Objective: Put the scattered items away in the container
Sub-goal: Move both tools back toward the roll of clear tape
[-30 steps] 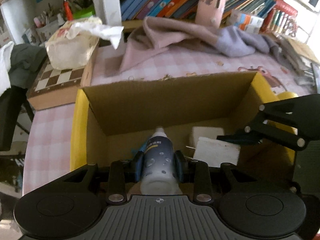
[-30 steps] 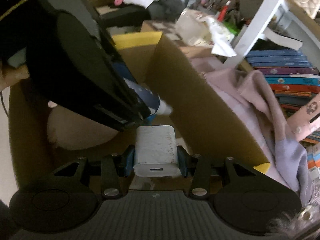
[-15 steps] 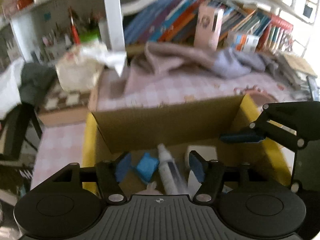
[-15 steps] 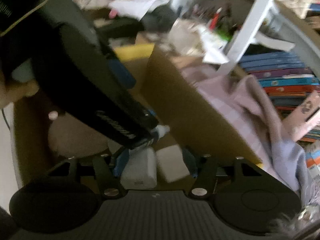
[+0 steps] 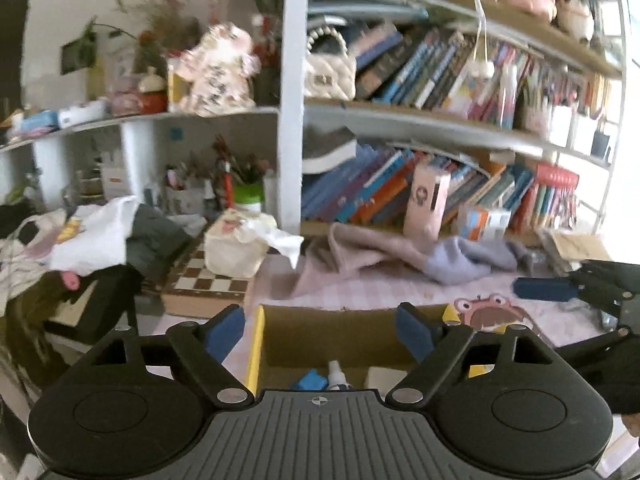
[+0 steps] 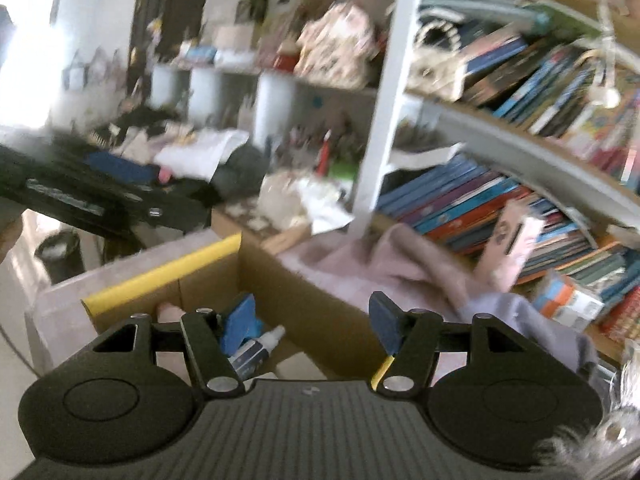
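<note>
The left gripper (image 5: 320, 330) has just been opening its jaws, now empty and wide above the cardboard box (image 5: 340, 332); the spray bottle (image 5: 337, 376) lies inside beside a blue item (image 5: 308, 380). The right gripper (image 6: 316, 320) gapes empty too.

Both tools (image 5: 320, 332) (image 6: 316, 320) spread wide, empty

Cluttered bookshelf (image 5: 440, 128) w/ white post (image 5: 290, 120), pink checked table (image 5: 384, 292), bright daylight at right

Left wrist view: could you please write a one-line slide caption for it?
Open left claw above the cardboard box, where a small bottle already lies; jaws just opened, nothing between them.
</note>
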Motion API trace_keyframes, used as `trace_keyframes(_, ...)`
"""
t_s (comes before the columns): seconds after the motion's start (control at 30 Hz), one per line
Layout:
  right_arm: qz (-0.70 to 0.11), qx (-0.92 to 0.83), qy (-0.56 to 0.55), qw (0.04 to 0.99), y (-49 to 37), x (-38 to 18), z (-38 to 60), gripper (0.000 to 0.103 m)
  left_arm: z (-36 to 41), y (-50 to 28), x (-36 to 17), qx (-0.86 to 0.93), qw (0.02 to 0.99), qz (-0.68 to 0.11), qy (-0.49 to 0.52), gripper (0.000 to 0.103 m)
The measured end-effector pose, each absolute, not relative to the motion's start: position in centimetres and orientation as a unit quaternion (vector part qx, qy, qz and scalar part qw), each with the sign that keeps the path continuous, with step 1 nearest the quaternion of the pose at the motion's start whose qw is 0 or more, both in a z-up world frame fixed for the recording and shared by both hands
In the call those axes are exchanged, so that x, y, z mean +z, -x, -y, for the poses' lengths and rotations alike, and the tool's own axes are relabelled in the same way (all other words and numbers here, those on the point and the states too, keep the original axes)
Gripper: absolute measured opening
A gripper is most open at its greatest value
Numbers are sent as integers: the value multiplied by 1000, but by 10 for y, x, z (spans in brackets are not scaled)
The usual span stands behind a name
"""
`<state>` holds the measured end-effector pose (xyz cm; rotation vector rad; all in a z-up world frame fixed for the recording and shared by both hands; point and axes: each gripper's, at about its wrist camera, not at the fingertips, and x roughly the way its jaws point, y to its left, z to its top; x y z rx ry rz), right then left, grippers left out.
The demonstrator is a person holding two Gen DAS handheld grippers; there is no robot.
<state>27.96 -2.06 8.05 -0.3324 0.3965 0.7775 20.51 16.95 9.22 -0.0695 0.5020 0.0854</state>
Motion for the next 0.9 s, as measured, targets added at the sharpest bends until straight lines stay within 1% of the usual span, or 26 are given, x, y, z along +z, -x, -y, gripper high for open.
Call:
trace_keyframes(0.3,-187,311,115,925,-227,86,76,64,-155,-130,87,67,967,-241,42,87)
trace_keyframes(0.53,-188,277,92,938,-168,70,100,72,-135,-76,70,92,965,-238,54,91)
trace_keyframes(0.6,-188,276,96,938,-150,61,101,74,-126,-64,63,97,964,-242,44,91)
trace_keyframes(0.7,-188,276,109,936,-124,50,101,78,-116,-50,53,106,962,-249,46,95)
trace_keyframes(0.77,-194,279,107,934,-110,43,104,84,-108,-41,47,110,961,-250,47,95)
trace_keyframes(0.9,-203,286,125,928,-90,31,109,84,-91,-28,34,104,959,-261,38,98)
